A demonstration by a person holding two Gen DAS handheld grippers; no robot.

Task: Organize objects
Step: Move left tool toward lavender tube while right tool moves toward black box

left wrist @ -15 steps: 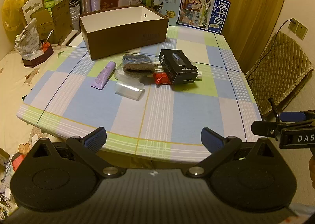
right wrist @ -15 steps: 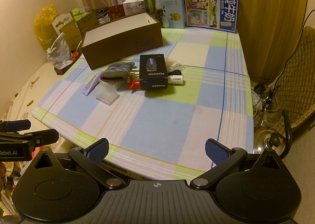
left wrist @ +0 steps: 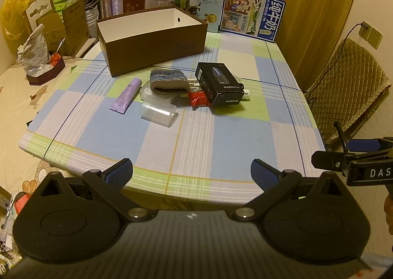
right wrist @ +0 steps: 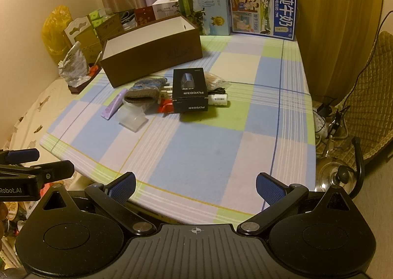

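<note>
Left hand-held gripper (left wrist: 191, 173): jaws spread wide, empty, hovering off near edge of counter (left wrist: 221, 151). Right hand-held gripper (right wrist: 195, 187): same, wide apart, touching nothing. Brown box (left wrist: 152, 41) near far left corner, open top. Clutter at counter middle: purple tube (left wrist: 125, 95), knit cloth (left wrist: 169, 81), clear container (left wrist: 158, 113), black carton (left wrist: 219, 84). Right view alone shows cotton swab bag (right wrist: 215, 79) behind carton, kettle (right wrist: 337, 176) on floor.
</note>
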